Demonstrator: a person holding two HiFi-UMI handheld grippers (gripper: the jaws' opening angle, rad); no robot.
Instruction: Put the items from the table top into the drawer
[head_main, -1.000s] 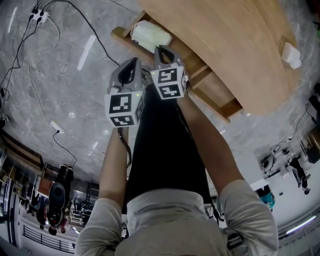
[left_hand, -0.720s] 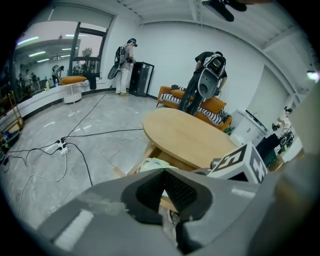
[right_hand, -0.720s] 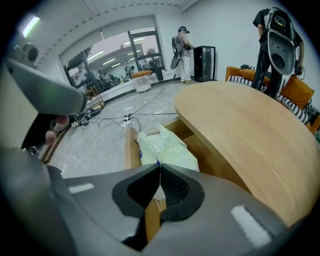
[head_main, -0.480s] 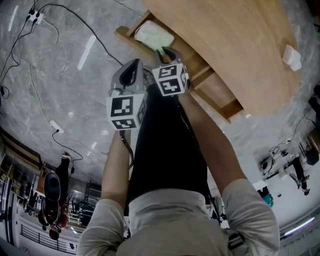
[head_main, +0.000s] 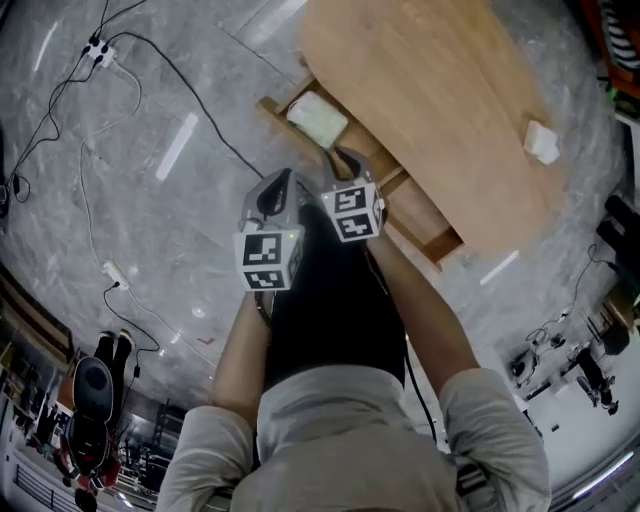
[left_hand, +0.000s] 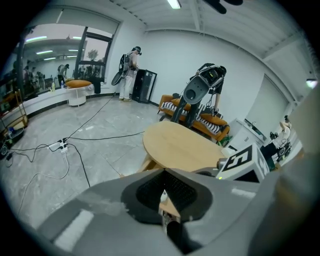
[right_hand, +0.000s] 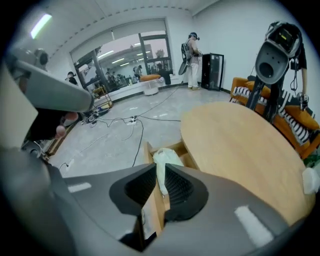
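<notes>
Grey left tongs (head_main: 284, 178) beside right tongs (head_main: 341, 158), angled downward

— What lies beyond the left gripper (left_hand: 164, 173)?
— A round wooden table (left_hand: 182, 147) on a grey stone floor (left_hand: 100, 127), with the right gripper's marker cube (left_hand: 244, 161) at its right edge.
— And the jaws?
— Tips together, with only a sliver of wood showing lower down between the pads. A power strip (left_hand: 59, 146) with cables lies far left.
</notes>
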